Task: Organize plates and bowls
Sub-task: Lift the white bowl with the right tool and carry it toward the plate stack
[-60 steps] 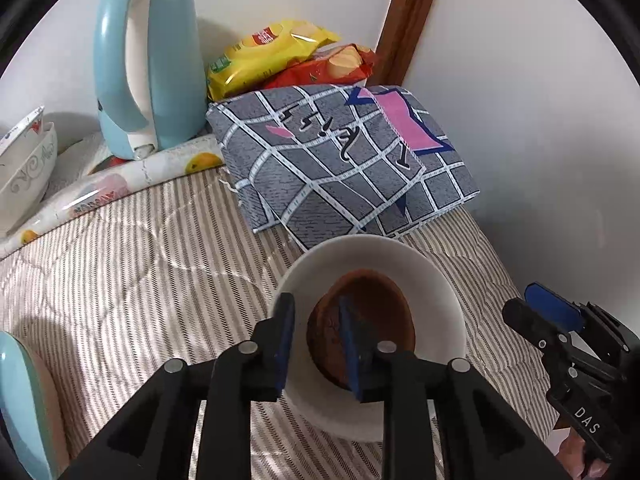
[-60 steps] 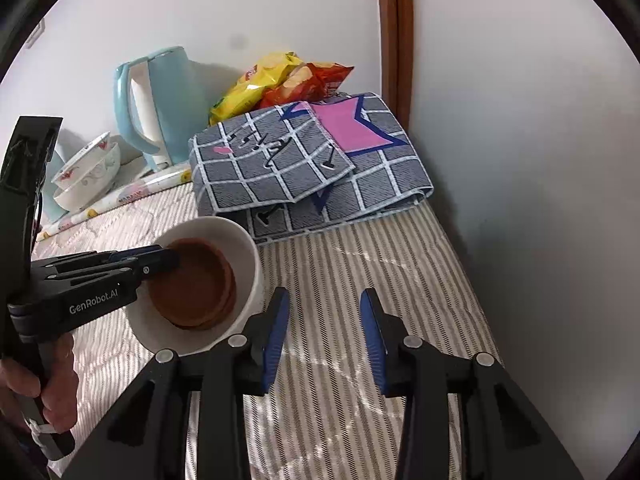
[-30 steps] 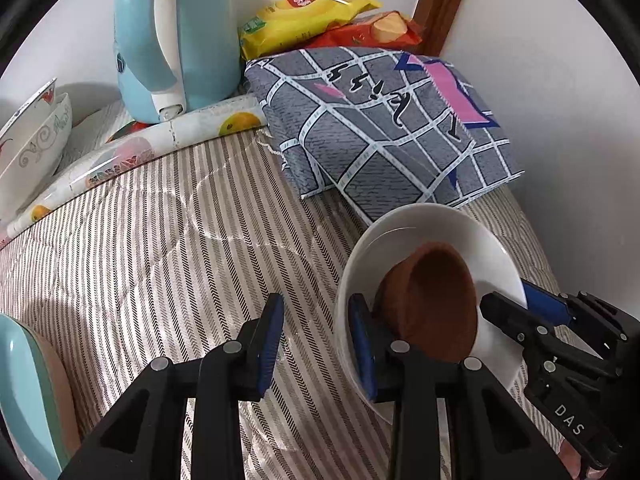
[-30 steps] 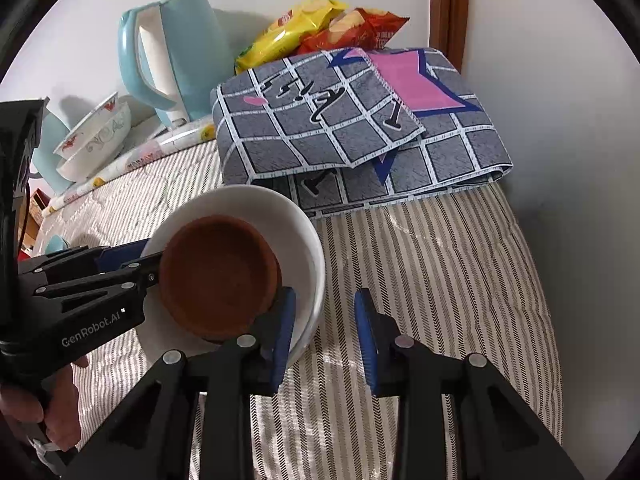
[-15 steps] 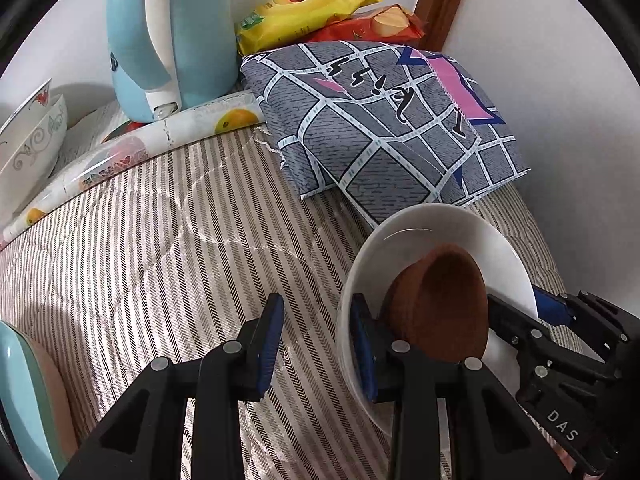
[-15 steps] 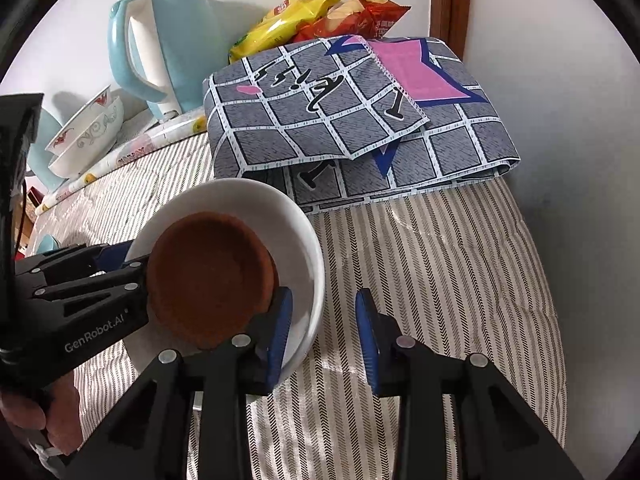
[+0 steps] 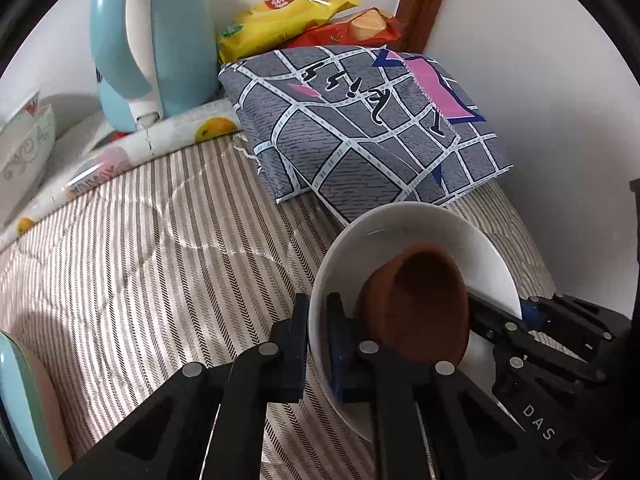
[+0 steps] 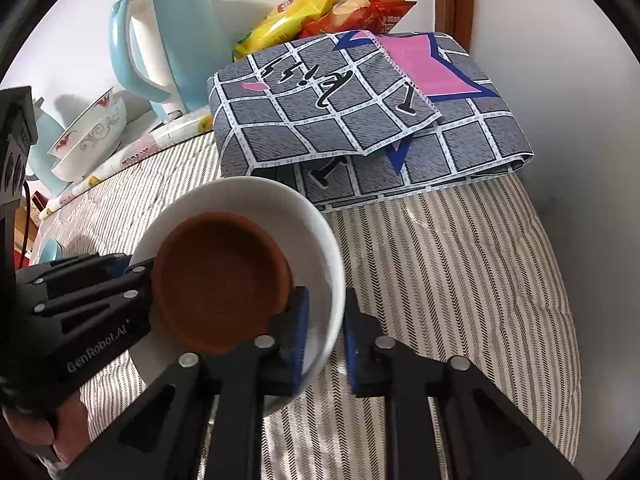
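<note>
A white bowl (image 7: 420, 236) with a brown bowl (image 7: 420, 308) nested inside is held tilted above the striped bedspread (image 7: 140, 248). My left gripper (image 7: 318, 320) is shut on the white bowl's left rim. My right gripper (image 8: 324, 316) is shut on the same white bowl's (image 8: 320, 248) right rim, with the brown bowl (image 8: 220, 276) beside its inner finger. Each gripper shows in the other's view. Patterned white bowls (image 8: 90, 136) are stacked at the far left.
A blue kettle (image 7: 152, 40) stands at the back. A folded grey checked cloth (image 7: 360, 128) lies by the wall, snack bags (image 7: 304, 16) behind it. A rolled printed sheet (image 7: 120, 152) lies near the kettle. A blue plate edge (image 7: 20, 412) shows at lower left.
Both grippers have closed on the white bowl's opposite rims and lifted it. The bowl is tilted and the brown bowl has slid inside it.
</note>
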A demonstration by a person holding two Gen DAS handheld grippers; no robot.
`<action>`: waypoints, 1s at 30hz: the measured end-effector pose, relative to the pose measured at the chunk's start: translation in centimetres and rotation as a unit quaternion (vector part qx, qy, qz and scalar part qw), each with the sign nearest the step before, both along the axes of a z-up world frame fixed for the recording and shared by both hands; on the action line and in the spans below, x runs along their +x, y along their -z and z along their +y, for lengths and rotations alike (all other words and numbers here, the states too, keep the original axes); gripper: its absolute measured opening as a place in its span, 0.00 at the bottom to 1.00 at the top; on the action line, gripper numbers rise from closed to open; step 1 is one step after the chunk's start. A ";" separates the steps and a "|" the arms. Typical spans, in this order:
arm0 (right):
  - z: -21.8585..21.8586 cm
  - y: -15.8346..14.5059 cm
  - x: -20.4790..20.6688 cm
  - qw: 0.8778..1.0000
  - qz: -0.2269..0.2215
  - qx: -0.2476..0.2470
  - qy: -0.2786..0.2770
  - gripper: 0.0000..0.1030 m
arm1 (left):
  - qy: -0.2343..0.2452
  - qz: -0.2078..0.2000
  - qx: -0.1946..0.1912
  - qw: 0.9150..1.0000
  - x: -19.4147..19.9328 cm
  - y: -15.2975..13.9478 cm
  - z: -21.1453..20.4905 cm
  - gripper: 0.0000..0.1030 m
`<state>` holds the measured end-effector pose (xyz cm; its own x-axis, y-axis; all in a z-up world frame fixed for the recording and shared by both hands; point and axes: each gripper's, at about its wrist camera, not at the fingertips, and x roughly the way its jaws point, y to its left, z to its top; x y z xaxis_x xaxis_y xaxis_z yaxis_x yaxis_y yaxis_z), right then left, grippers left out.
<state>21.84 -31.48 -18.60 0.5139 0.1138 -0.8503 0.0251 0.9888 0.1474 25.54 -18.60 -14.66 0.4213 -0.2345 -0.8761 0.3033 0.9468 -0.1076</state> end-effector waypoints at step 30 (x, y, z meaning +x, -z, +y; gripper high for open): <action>0.2 -0.3 -1.2 1.000 0.002 0.001 0.018 0.13 | -0.001 0.005 -0.006 1.000 -1.3 -0.3 0.0 0.09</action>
<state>20.68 -31.31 -18.32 0.5142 0.0976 -0.8521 0.0615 0.9868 0.1501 24.21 -18.61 -14.37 0.4135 -0.2439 -0.8772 0.3006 0.9460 -0.1213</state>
